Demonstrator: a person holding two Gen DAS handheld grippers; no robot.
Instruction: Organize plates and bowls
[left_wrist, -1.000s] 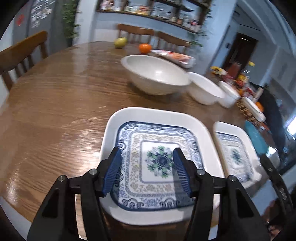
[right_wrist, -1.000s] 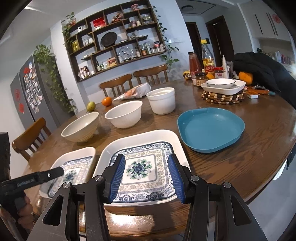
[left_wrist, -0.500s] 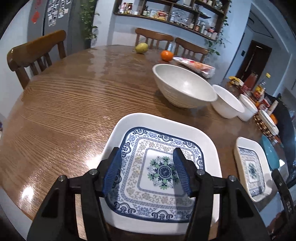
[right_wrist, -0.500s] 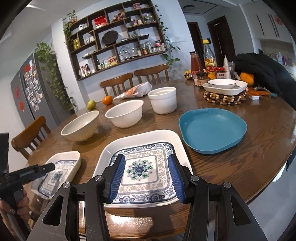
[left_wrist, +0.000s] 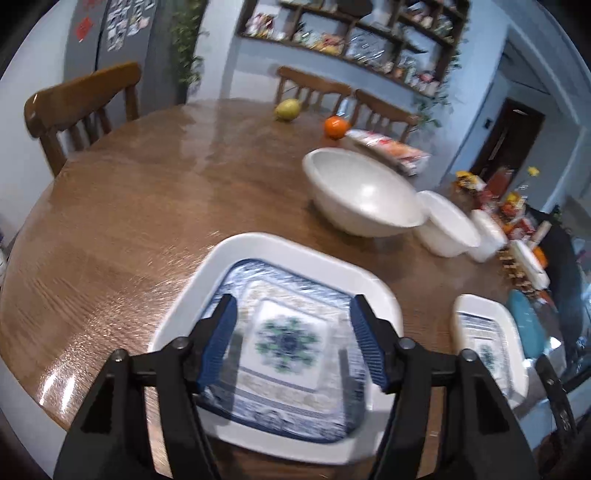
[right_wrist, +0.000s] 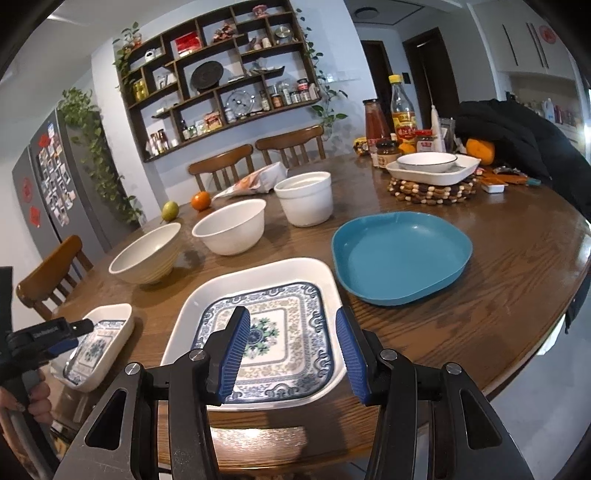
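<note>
Left tool (left_wrist: 291, 339) over a square white ceramic plate with blue floral pattern (left_wrist: 280, 332) near the round wooden table (left_wrist: 147, 206)'s edge, jaws just widened, nothing between them. Right tool (right_wrist: 291, 350) parted, empty, above a matching patterned plate (right_wrist: 269, 325). Beyond: teal square plate (right_wrist: 400, 254), ribbed cream bowl (right_wrist: 146, 253), two white bowls (right_wrist: 232, 230).

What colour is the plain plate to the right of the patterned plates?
The plain plate is teal blue, clearest in the right wrist view.
</note>
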